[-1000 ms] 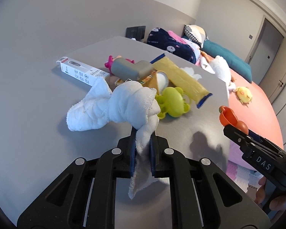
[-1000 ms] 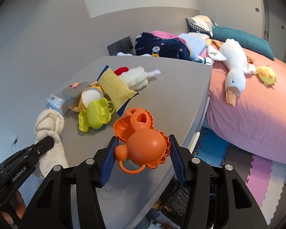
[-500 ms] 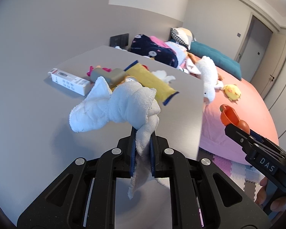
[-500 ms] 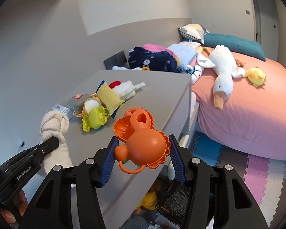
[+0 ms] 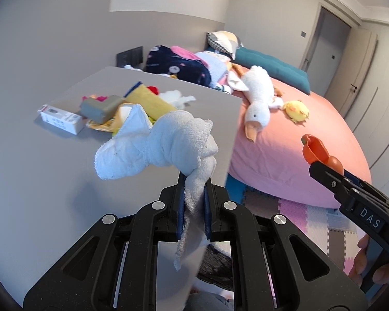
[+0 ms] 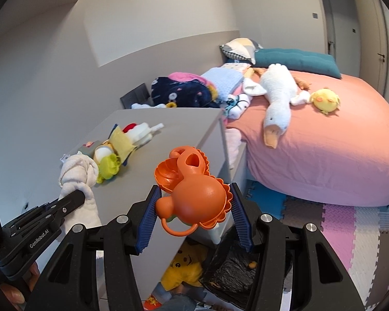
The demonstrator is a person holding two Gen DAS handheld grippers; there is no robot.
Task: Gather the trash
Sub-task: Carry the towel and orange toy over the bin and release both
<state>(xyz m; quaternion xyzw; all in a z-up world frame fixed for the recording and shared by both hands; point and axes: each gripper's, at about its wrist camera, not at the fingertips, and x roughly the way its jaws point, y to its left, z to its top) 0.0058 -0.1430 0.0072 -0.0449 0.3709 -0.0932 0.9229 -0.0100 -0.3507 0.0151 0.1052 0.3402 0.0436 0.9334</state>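
At lower centre of each frame, a white cloth [image 5: 168, 145] is pinched by the left hand-held gripper [image 5: 193, 207]; an orange toy [image 6: 194, 194] is clamped by the right hand-held gripper [image 6: 194, 207], above the tabletop [image 5: 51, 171] edge.

2 grippers [image 5: 193, 207] [image 6: 194, 215], 1 cloth [image 5: 158, 147], 2 plush birds [image 6: 277, 98] [image 6: 325, 99].

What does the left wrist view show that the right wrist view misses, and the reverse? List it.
Only the left wrist view: the white box on the table, and the left claw shut on the white cloth.

Only the right wrist view: the black bag and yellow plush on the floor, and the right claw gripping the whole orange toy.

Both: cloth, orange toy, table clutter, goose plush on the bed.
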